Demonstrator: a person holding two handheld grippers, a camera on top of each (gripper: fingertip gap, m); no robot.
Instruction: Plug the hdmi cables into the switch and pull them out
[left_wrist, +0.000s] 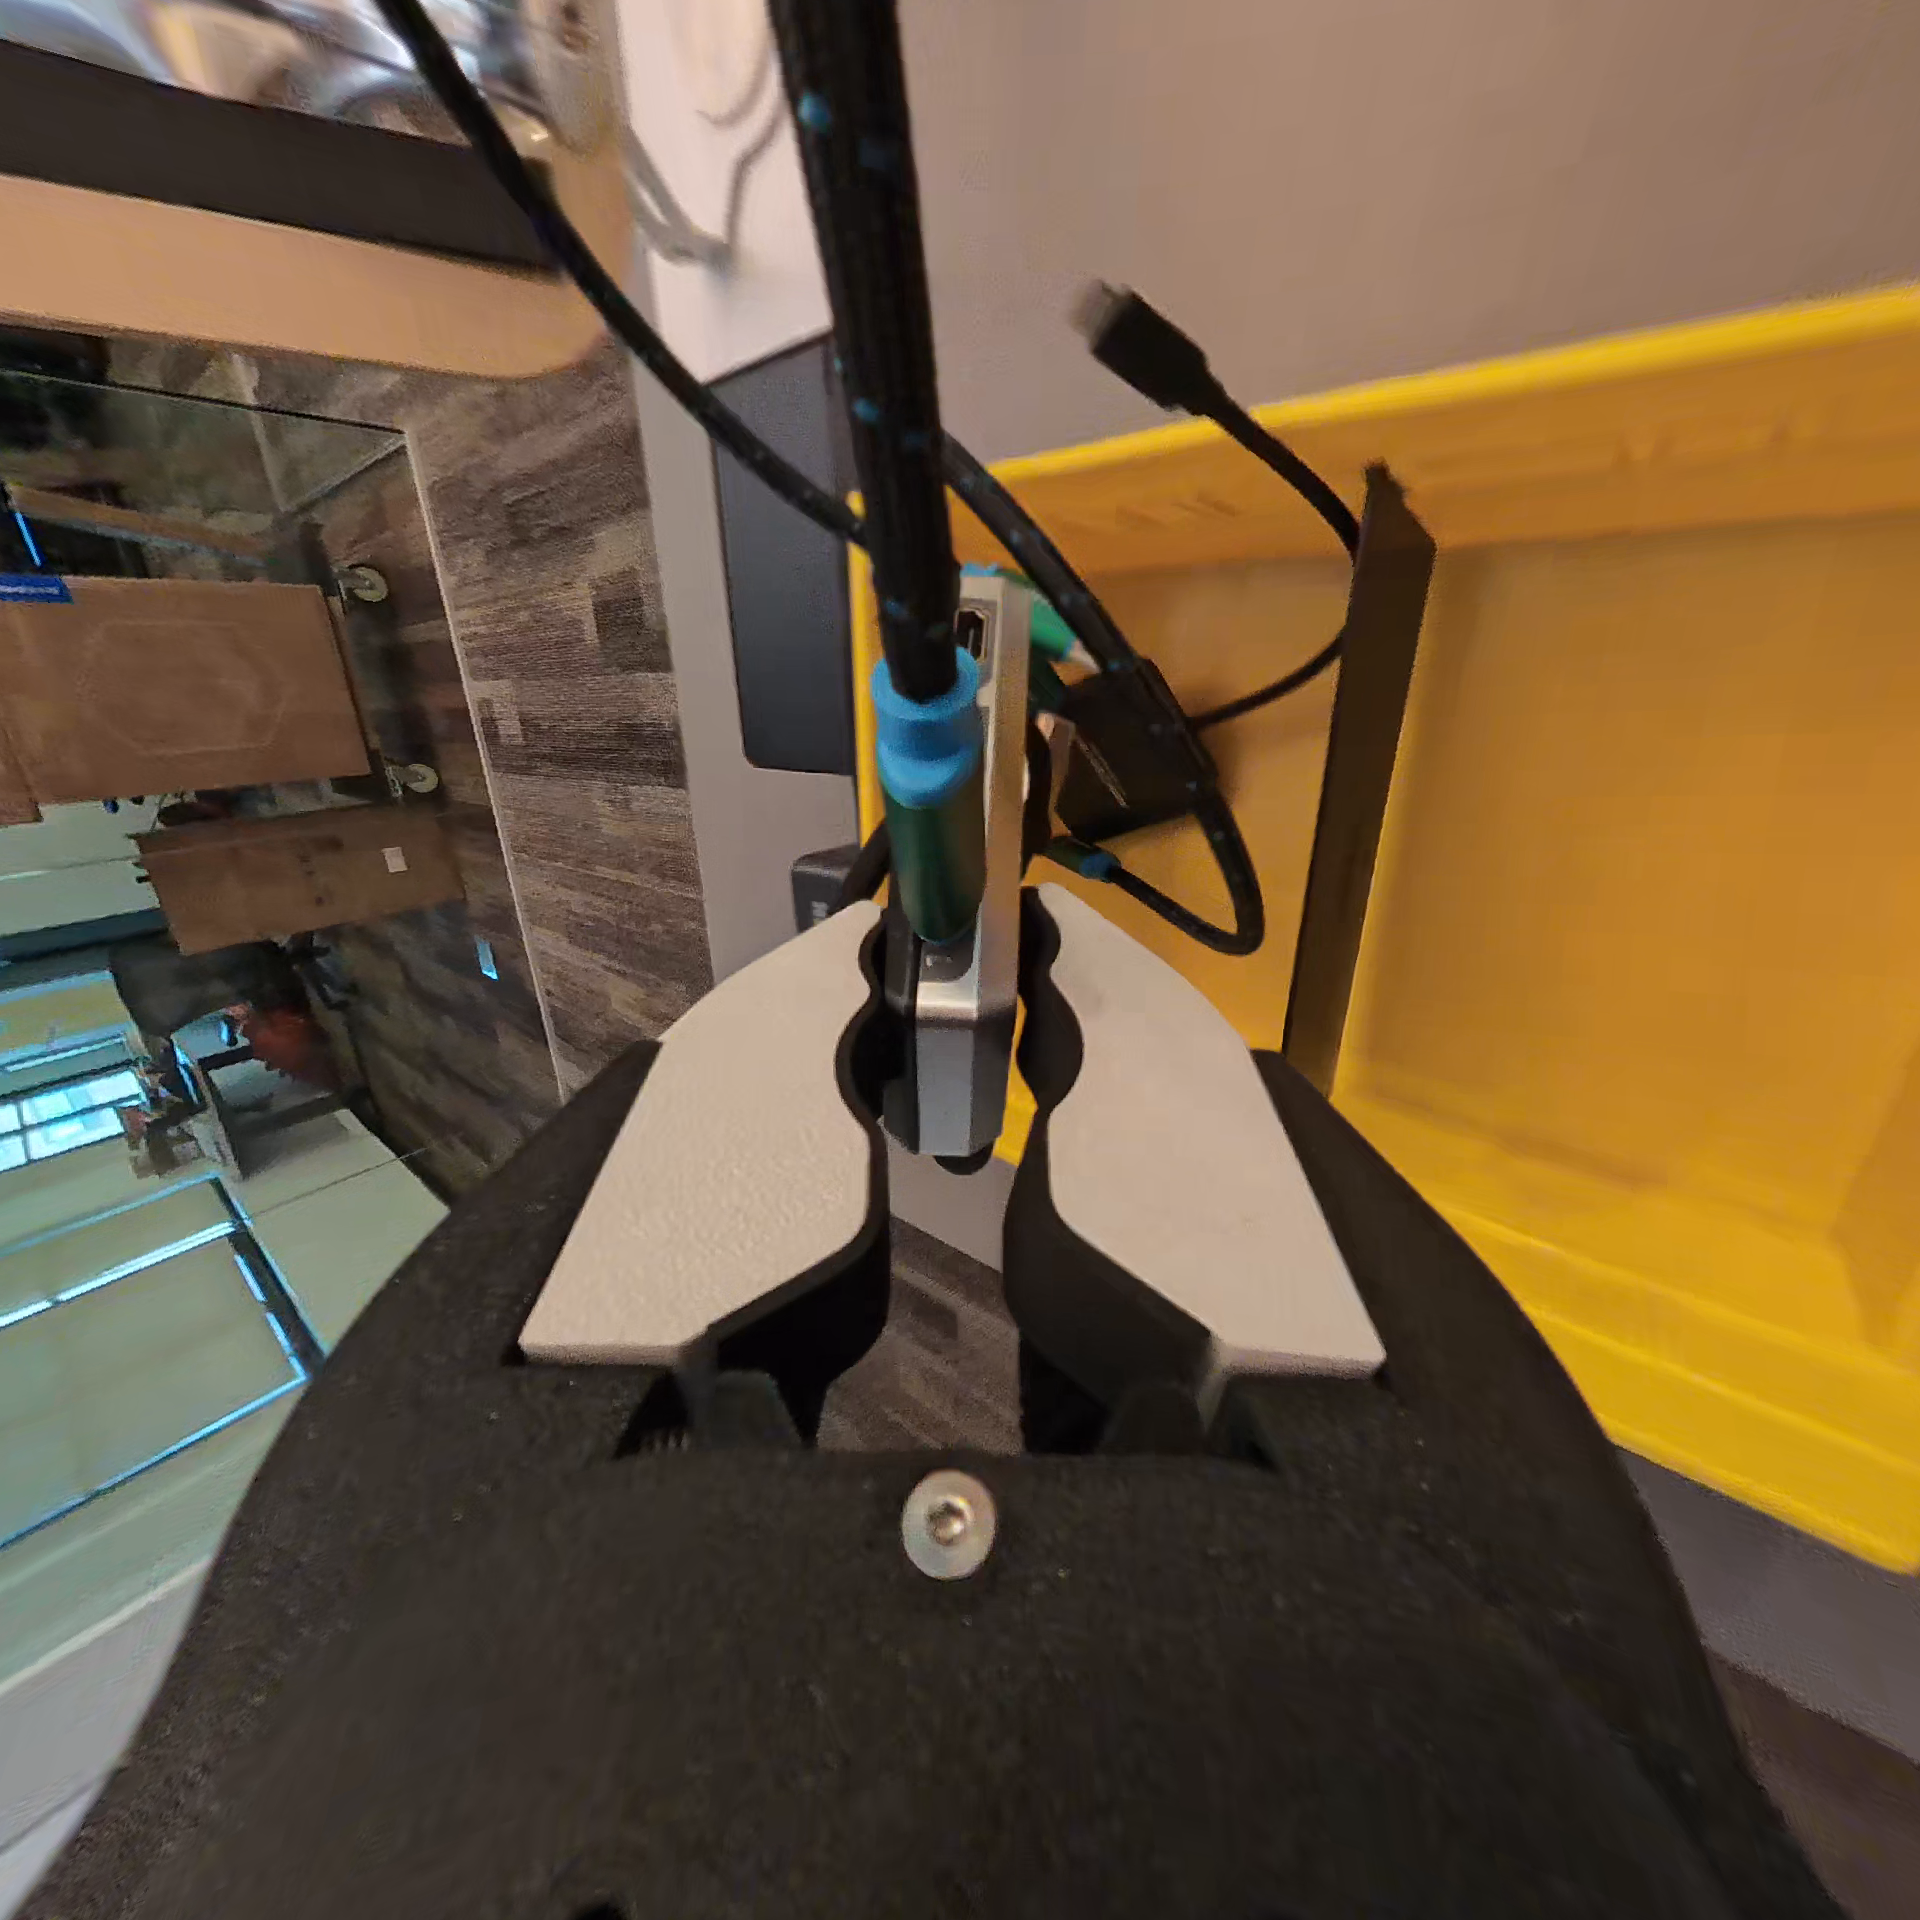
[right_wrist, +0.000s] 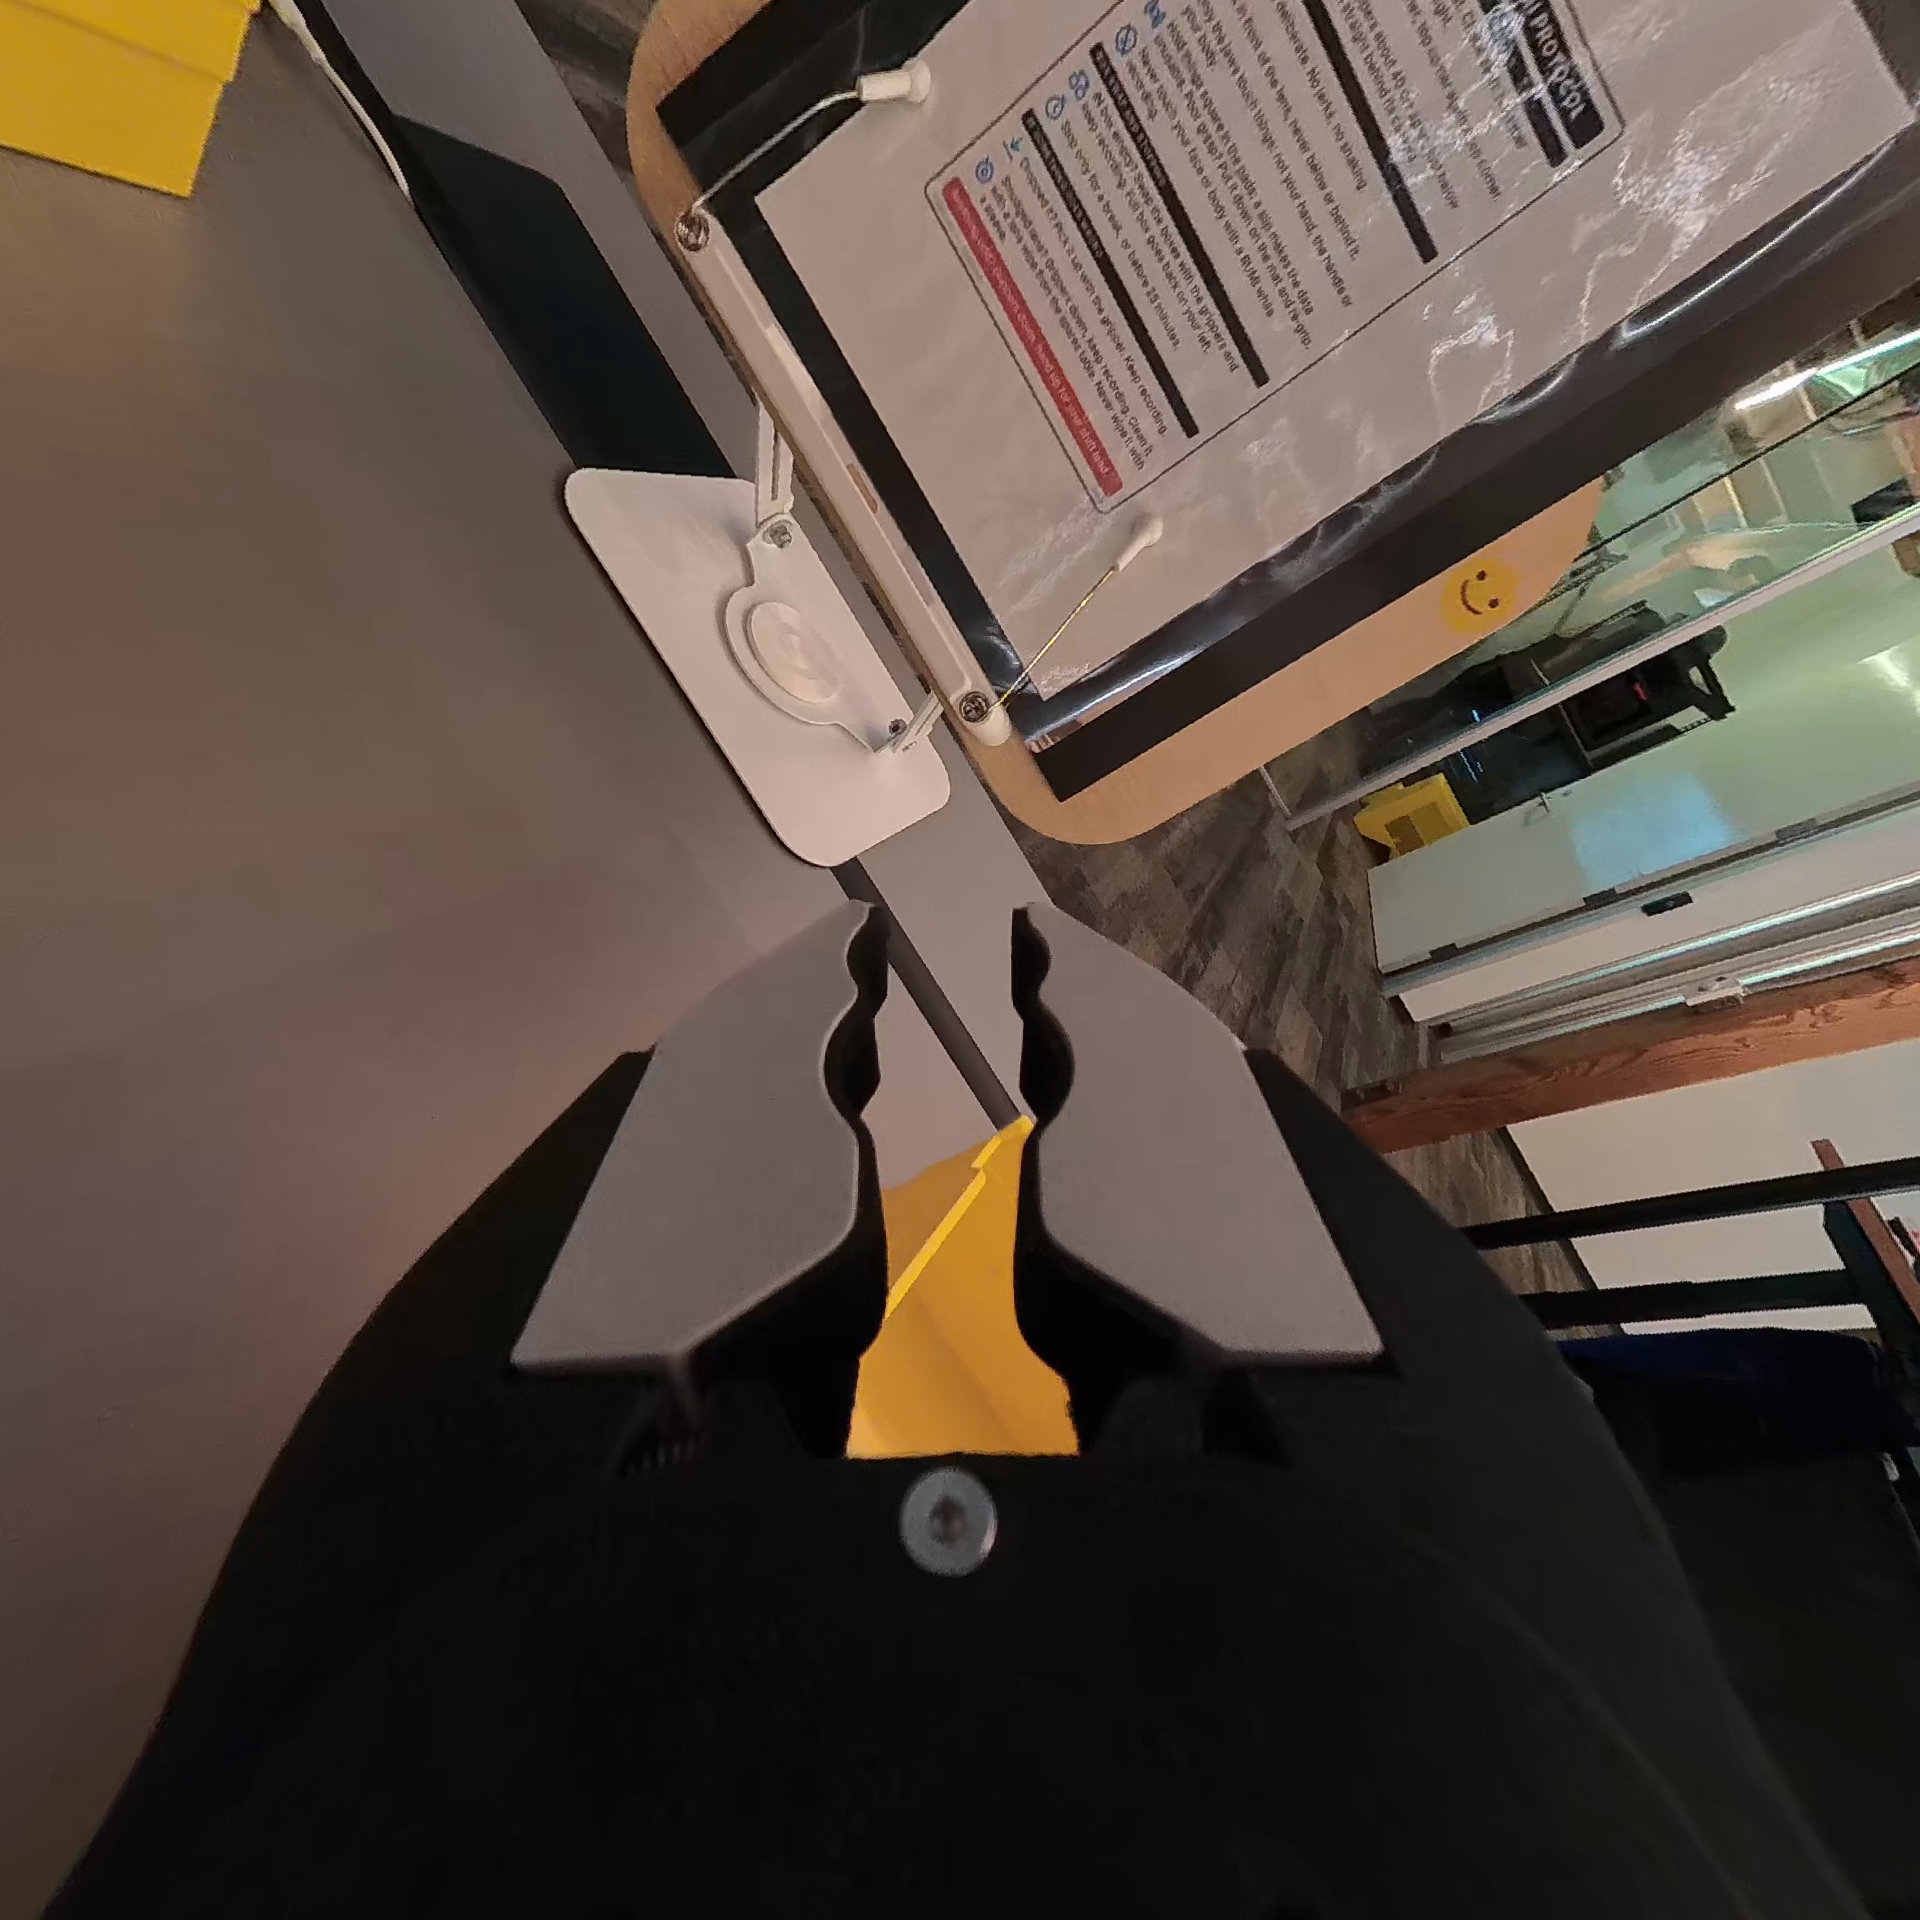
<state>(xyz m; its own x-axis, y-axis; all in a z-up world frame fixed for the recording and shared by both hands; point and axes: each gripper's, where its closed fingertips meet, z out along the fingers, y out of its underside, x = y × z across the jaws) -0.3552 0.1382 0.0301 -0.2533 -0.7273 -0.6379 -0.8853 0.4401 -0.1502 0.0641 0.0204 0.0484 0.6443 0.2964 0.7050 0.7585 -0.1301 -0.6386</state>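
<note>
In the left wrist view, the far left shows a room seen tilted: grey wood-pattern flooring (left_wrist: 582, 623), glass partitions (left_wrist: 156, 1299) and brown cardboard boxes (left_wrist: 177, 686), with the rounded wooden edge of a board (left_wrist: 260, 281) above them. Toward the middle, the left gripper (left_wrist: 951, 914) is clamped on a slim silver hdmi switch (left_wrist: 982, 883), its grey fingers (left_wrist: 727, 1143) pressing the switch's flat sides near its lower end. A black braided hdmi cable (left_wrist: 883, 343) with blue flecks runs up out of frame, and its plug with a blue collar (left_wrist: 925, 727) and green metallic body sits in the switch's edge; an empty port (left_wrist: 971, 629) shows just above it. Behind the switch, further black cables (left_wrist: 1226, 831) loop, and one loose black connector (left_wrist: 1143, 343) hangs free in the air. To the right, a yellow plastic bin (left_wrist: 1610, 727) with a dark divider (left_wrist: 1361, 748) stands against a plain grey wall (left_wrist: 1351, 135). In the right wrist view, the grey wall (right_wrist: 260, 727) fills the left, a white mounting plate (right_wrist: 769, 665) sits at centre, and the right gripper (right_wrist: 945, 920) is released, its fingers parted around nothing, with a yellow bin corner (right_wrist: 935, 1299) showing between them. Rightward is a wood-edged board carrying a printed sheet (right_wrist: 1195, 260), a yellow smiley sticker (right_wrist: 1481, 594), then flooring and glass walls.
</note>
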